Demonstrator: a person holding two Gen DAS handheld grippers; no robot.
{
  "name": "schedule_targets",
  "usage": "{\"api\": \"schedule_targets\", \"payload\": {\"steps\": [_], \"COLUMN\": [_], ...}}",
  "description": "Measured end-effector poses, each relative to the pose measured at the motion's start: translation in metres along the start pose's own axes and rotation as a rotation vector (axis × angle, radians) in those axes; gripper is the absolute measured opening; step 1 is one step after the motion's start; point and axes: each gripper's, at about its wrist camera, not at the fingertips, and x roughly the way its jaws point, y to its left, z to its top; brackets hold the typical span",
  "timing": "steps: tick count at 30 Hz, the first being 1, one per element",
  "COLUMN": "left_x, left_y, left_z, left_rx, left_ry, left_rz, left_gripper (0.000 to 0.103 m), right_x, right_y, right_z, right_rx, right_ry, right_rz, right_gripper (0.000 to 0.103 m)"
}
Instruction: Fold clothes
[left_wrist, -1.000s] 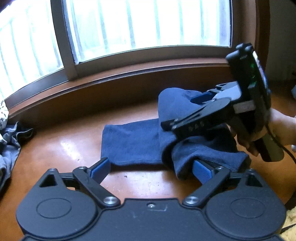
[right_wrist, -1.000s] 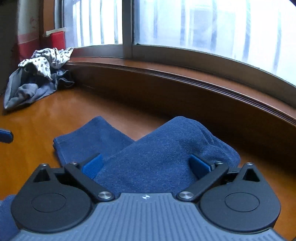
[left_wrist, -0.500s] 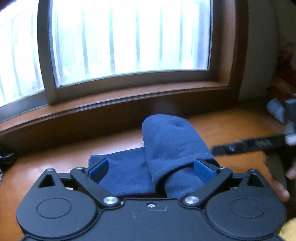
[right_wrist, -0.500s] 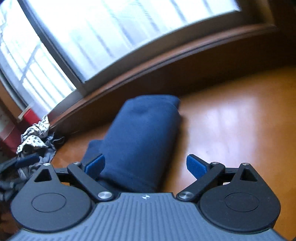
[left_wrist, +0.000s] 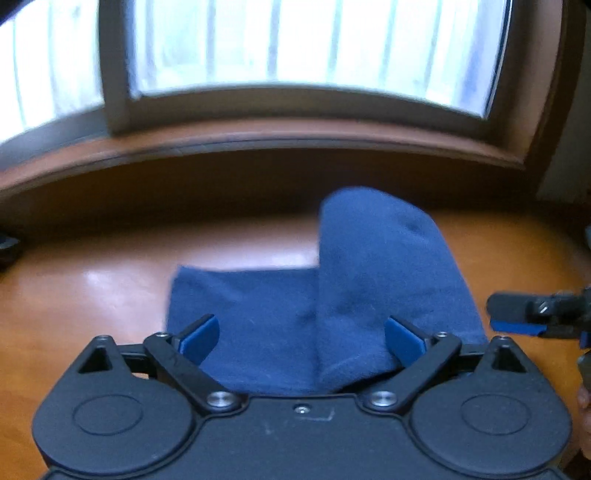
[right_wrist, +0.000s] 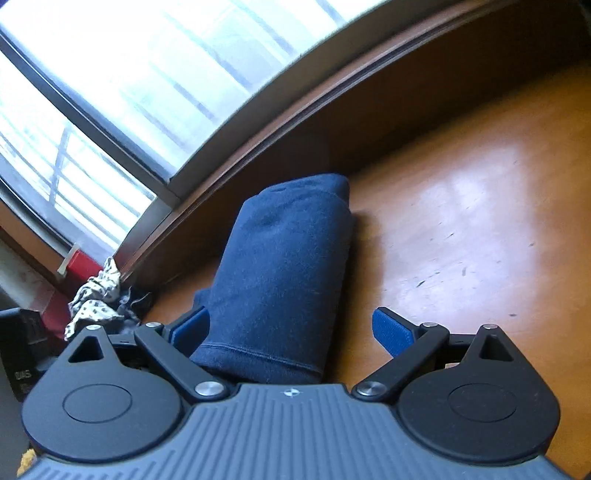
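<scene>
While the sill (left_wrist: 295, 144) closes off the upper part of both views, bare wooden floor (right_wrist: 461, 221) lies open across the right of the right wrist view and the left of the left wrist view. The left gripper (left_wrist: 302, 338) has its jaws spread wide, holding nothing; the blue cloth (left_wrist: 332, 295) fills the gap between them, its folded-over part near the right pad. The right gripper (right_wrist: 291, 330) is likewise wide open and empty, with the cloth (right_wrist: 284, 273) beside its left pad and floor by its right. Its folded part runs lengthwise from lower centre up toward the sill. Crumpled clothes (right_wrist: 98, 299) sit at left.
</scene>
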Motion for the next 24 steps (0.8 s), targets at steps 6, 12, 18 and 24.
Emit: {"api": "schedule_targets", "payload": {"steps": [6, 12, 18, 24], "left_x": [0.012, 0.025, 0.036, 0.037], "left_y": [-0.013, -0.018, -0.013, 0.006], "left_z": [0.001, -0.005, -0.010, -0.015], "left_rx": [0.110, 0.151, 0.165, 0.153], "left_ry": [0.041, 0.093, 0.115, 0.107], "left_rz": [0.148, 0.162, 0.141, 0.089], "left_gripper": [0.096, 0.096, 0.096, 0.096], "right_x": [0.014, 0.018, 0.017, 0.010], "right_y": [-0.017, -0.018, -0.007, 0.023], "right_z": [0.001, -0.003, -0.005, -0.008], "right_rx": [0.056, 0.044, 0.038, -0.024], "right_ry": [0.064, 0.095, 0.078, 0.021], "right_rz": [0.097, 0.139, 0.178, 0.155], "right_gripper": [0.097, 0.096, 0.096, 0.097]}}
